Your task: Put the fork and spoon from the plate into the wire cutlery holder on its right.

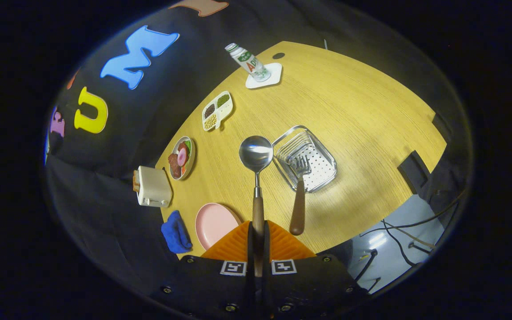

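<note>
**benchwatcher:** While the spoon is up in the air, here's the setup: the gripper has its orange fingers clenched on the wooden handle, bowl sticking straight out toward 12 o'clock. Long axis runs right along the fingers.

**tk_loop:** And the holder?

**benchwatcher:** Holder sits just past the bowl at about 1 o'clock, close beside it but off to the right. The fork is already in there, tines down on the perforated floor, handle leaning out over the near rim back toward the gripper.

**tk_loop:** So half done?

**benchwatcher:** I'd say so. The pink plate looks bare, down at 10 o'clock from the fingertips, next to a blue cloth.

**tk_loop:** What does the next bit need?

**benchwatcher:** My guess is a small shift right so the bowl comes over the basket, then tip it in. The fork handle lies nearly parallel, just right of the spoon's, so the two could knock together.
</note>
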`<action>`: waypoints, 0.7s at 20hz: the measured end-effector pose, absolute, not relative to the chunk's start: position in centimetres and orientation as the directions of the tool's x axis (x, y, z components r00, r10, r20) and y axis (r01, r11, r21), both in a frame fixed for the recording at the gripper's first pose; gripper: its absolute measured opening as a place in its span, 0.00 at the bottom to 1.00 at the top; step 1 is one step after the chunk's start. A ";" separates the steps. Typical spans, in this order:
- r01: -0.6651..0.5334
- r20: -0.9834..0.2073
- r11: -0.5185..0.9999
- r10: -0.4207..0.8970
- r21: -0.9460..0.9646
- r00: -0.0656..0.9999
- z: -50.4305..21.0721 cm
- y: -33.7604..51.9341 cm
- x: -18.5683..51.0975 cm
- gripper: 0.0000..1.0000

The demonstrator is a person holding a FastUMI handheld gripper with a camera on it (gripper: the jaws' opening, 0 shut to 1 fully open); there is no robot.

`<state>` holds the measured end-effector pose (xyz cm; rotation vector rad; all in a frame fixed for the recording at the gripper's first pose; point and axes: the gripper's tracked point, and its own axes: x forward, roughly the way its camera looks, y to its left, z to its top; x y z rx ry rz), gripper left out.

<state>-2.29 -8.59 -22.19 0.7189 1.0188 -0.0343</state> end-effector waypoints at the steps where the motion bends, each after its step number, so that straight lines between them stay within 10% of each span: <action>1: 0.363 -0.785 0.759 0.303 0.541 0.540 -22.2 -8.8 -2.4 0.06; 14: 0.525 -0.822 0.653 0.293 0.545 0.488 -22.8 -10.4 -2.1 0.09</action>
